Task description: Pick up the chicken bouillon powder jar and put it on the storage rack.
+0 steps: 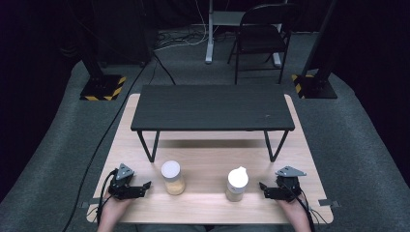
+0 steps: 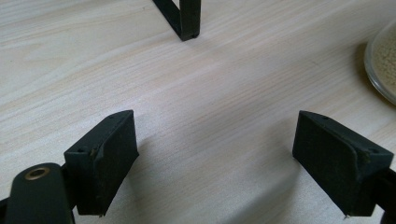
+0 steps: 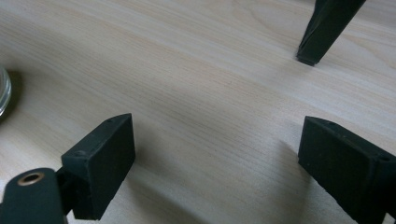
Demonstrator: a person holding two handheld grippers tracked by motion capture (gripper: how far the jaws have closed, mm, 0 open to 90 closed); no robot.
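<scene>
While both hand-held grippers (image 1: 148, 185) (image 1: 261, 186) rest released near the surface's (image 1: 208, 212) front edge, a careless sideways reach could topple either jar (image 1: 172, 177) (image 1: 237, 183).

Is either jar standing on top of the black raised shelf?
No, both the left jar and the right jar stand on the wooden table in front of the black shelf.

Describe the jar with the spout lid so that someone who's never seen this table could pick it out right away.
Start at the black shelf standing on the wooden table. In front of it stand two jars of pale grains. The one you want is nearer the right gripper; its white lid has a raised spout, while the other jar has a flat round lid.
</scene>
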